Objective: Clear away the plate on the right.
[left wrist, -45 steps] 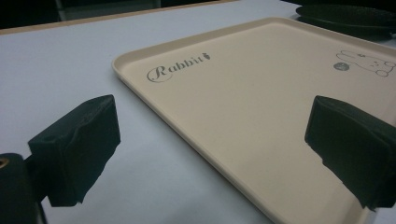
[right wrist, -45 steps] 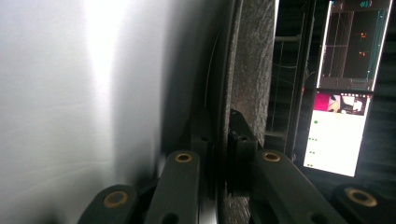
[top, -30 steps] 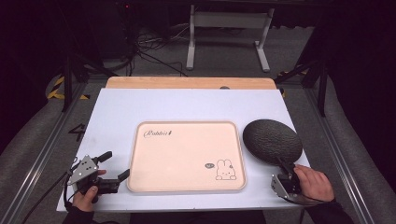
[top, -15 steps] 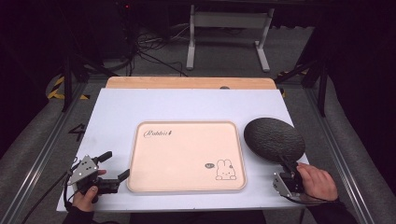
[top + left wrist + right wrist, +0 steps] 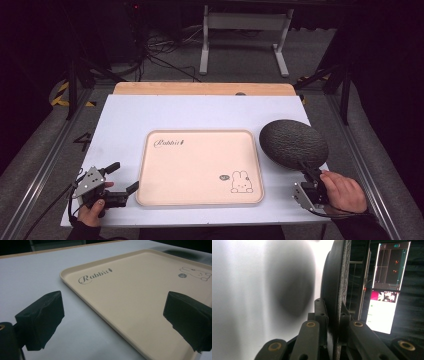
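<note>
At the right edge of the surface, the right gripper has its jaws clenched on the rim of a dark round plate, now lifted slightly higher than a second ago and tilted. The left gripper, unmoved near the front left corner, has released jaws beside a cream tray. The tray's bed and the far half lie open.

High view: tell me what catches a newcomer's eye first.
A dark round mat hangs over the table's right edge, its rim pinched in the right gripper. In the middle of the white table lies an empty beige tray with a rabbit drawing. The left gripper waits open beside it.
</note>
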Motion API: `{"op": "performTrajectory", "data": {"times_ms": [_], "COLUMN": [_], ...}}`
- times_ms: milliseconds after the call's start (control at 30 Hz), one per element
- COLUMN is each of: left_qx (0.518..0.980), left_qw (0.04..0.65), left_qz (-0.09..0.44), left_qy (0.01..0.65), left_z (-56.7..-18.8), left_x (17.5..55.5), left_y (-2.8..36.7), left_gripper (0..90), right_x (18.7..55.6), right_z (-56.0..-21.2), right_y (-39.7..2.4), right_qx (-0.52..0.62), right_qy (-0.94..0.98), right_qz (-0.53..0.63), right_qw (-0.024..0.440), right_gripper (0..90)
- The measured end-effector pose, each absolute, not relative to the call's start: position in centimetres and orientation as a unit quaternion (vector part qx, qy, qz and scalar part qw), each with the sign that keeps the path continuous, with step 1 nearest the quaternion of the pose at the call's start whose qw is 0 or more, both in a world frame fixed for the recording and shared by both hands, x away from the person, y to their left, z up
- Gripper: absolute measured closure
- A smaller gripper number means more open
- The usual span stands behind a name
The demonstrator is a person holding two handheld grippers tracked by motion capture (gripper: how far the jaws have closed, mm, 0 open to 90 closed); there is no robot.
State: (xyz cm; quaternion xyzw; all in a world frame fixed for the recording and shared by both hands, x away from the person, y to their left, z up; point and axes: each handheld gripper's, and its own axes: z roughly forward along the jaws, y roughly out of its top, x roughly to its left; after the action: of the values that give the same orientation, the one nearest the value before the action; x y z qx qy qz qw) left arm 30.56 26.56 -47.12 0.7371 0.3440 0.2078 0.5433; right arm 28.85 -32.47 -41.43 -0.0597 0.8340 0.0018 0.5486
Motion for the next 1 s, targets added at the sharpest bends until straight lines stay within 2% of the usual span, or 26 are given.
{"op": "performTrajectory", "data": {"times_ms": [1000], "left_qx": [0.738], "left_qw": [0.543], "left_qz": [0.207], "left_qy": [0.343], "left_z": [-47.1], "left_x": [30.6], "left_y": [26.6], "left_gripper": [4.0], "right_x": [28.7], "right_z": [-38.0], "right_y": [-26.7], "right_qx": [-0.114], "right_qy": [0.815], "right_qz": [0.049], "right_qw": [0.566], "right_gripper": [84.2]}}
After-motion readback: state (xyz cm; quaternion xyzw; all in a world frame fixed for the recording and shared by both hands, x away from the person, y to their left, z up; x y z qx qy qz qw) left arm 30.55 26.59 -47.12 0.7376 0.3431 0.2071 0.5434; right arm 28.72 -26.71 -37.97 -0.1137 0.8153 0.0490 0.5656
